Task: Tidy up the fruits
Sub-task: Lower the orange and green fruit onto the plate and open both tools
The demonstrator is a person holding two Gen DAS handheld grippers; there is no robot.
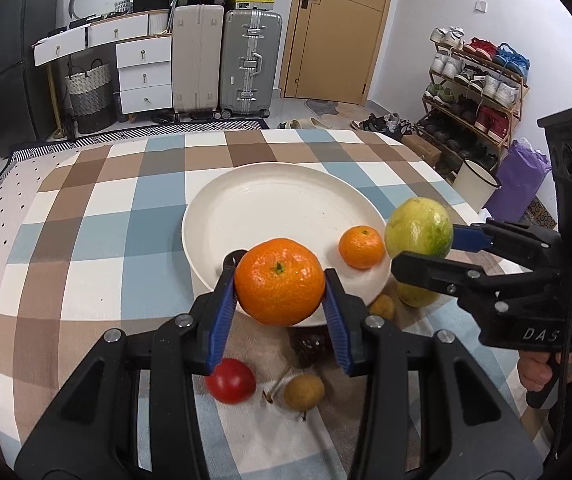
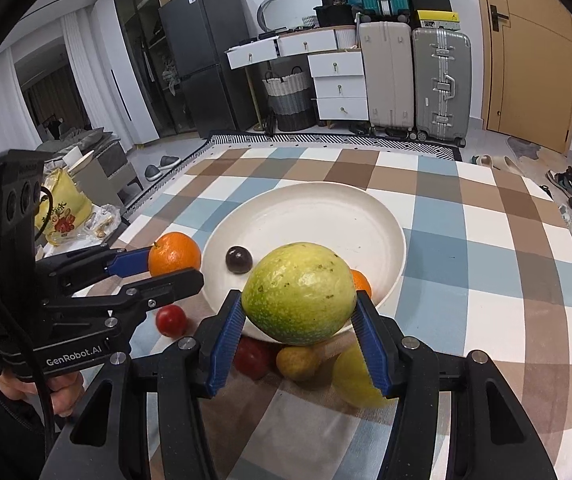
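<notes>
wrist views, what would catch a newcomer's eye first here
Two fruits held up at once: the left gripper clamps an orange at the plate's near rim, and the right gripper clamps a green-yellow fruit over the plate's near edge. Next comes the white plate mid-table on the checkered cloth, with a small orange in it.

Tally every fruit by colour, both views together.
Orange: 2, big orange, small orange
Green: 1, green fruit
Yellow: 1, yellow fruit
Red: 1, red fruit
Brown: 2, stemmed brown fruit, plain brown fruit
Dark: 2, black fruit, maroon fruit
Total: 9
</notes>
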